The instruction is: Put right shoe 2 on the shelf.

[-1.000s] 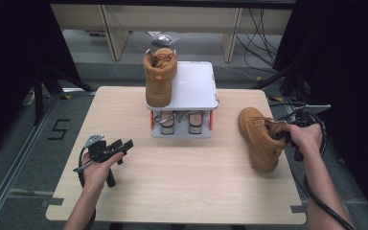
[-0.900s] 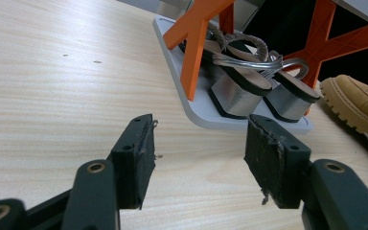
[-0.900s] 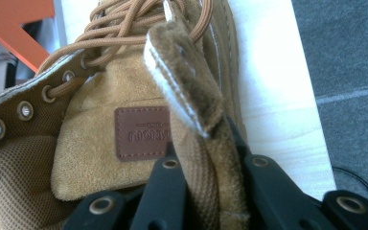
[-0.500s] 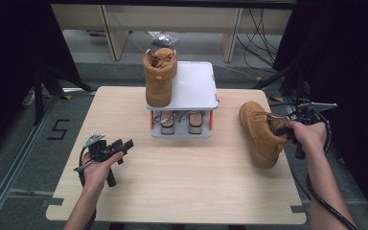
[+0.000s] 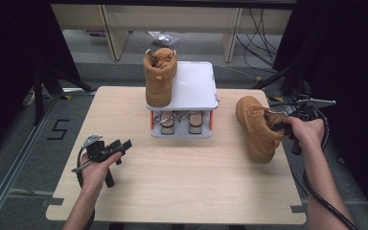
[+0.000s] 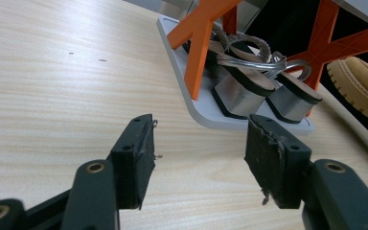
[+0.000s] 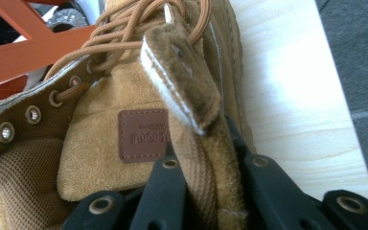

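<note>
Boot (image 5: 257, 125) lies at the table's right side, toe pointing near, its collar pinched in the right gripper (image 5: 281, 125) jaws; left gripper (image 5: 119, 147) jaws gape empty, well apart.

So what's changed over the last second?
The right gripper, shut on the collar of the loose boot, has tipped it up and carried it slightly toward the rack. The left gripper stays open above the table, and the other boot is still on the rack.
</note>
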`<state>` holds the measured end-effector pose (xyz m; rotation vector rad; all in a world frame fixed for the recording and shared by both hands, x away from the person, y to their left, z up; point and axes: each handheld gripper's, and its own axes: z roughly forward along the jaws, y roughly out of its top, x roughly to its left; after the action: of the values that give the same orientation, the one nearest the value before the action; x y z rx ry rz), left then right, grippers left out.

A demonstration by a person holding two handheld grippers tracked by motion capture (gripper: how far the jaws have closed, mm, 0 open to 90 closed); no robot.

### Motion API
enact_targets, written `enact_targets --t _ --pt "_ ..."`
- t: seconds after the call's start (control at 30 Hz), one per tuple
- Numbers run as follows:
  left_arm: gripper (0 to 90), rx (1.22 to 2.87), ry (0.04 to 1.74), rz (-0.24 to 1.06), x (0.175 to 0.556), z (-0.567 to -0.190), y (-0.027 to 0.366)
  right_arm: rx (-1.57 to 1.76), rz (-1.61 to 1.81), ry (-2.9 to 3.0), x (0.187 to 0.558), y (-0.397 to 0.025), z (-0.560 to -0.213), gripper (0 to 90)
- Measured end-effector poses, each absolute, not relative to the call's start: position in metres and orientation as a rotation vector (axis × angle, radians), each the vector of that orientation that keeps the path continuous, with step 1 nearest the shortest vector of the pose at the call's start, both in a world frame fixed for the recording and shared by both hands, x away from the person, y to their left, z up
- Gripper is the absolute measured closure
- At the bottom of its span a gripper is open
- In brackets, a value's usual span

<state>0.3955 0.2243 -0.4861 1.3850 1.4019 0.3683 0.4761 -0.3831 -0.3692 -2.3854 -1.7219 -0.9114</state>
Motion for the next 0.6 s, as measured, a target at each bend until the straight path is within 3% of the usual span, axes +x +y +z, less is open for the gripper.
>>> enact_targets --t 0.6 --pt "42.7 1.382 1.386 0.36 0.393 -0.484 0.225 -2.395 -0.997 -1.655 0.473 -0.374 -0.353 84.5"
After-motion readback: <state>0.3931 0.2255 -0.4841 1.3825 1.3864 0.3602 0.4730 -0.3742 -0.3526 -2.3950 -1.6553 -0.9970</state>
